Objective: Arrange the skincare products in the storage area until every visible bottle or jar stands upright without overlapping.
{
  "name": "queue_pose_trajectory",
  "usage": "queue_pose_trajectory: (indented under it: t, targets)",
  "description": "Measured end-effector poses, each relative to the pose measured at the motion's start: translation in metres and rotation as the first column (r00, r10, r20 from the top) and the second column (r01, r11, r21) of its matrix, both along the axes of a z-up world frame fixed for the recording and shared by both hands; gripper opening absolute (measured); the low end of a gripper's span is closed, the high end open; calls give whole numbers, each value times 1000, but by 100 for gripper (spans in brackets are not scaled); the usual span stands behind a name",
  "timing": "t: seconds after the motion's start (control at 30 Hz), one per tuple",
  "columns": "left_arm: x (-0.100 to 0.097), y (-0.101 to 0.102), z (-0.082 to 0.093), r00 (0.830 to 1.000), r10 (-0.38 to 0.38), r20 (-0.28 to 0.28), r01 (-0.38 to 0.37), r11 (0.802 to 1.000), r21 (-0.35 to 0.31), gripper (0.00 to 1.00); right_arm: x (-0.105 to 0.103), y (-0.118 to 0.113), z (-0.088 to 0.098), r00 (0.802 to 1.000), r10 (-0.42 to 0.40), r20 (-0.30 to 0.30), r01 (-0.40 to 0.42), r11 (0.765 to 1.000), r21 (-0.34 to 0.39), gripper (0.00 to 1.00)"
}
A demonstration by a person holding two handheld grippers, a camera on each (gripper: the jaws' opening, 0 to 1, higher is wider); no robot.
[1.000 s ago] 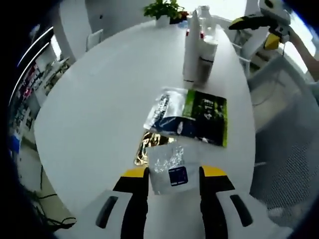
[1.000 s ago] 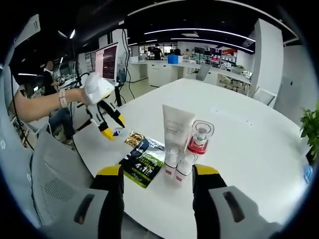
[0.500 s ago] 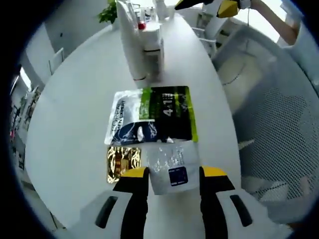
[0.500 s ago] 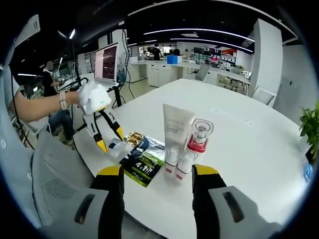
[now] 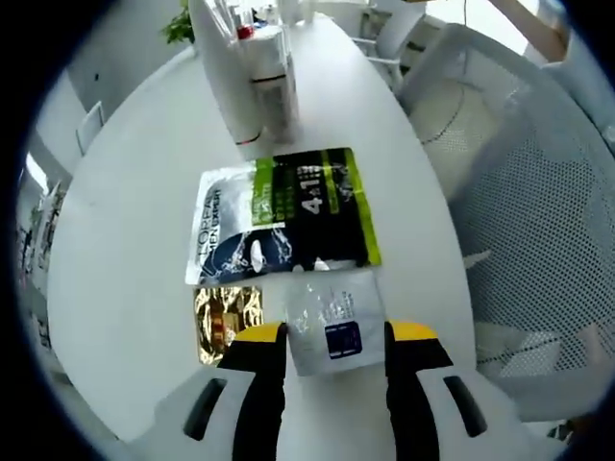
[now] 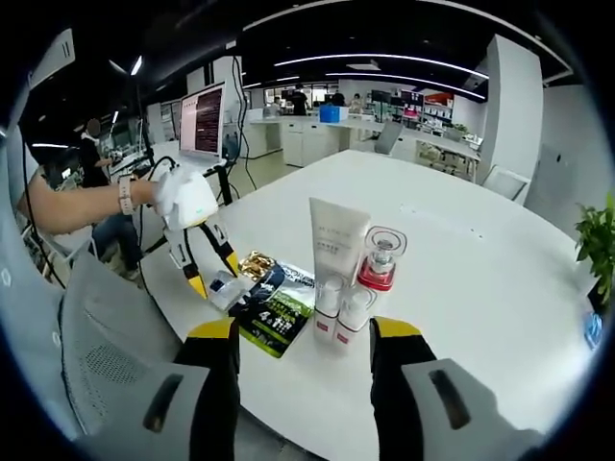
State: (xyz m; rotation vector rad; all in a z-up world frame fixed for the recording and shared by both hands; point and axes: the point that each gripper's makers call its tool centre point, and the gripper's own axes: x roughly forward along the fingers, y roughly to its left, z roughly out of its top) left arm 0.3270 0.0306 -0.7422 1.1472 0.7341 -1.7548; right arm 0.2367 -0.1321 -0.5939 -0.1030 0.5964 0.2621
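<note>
white table (image 6: 500, 279), sachets (image 5: 279, 206), upright bottles (image 6: 336, 254)

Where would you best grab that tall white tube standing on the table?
Probably around the middle of the white tube, coming level from the open table side near the right gripper. It stands upright on its cap, flat and wide, and the small bottles crowd its base, so low grips look awkward.

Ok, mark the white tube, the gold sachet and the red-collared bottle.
white tube (image 6: 336, 245), right gripper view, front face.
gold sachet (image 5: 227, 316), left gripper view, its centre.
red-collared bottle (image 6: 379, 259), right gripper view, clear upper body.
</note>
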Motion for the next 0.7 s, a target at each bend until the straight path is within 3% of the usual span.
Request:
queue_pose_trajectory:
  t: [0.27, 0.7]
  targets:
    - [-3, -1, -9, 999, 10, -43, -10, 1000, 1, 38, 0, -1, -1, 1000, 1, -6, -1, 1000, 0, 54]
    - [-4, -3, -8, 1000, 3, -18, -4, 999, -33, 39, 2, 0, -6, 1000, 6, -16, -6, 1000, 6, 55]
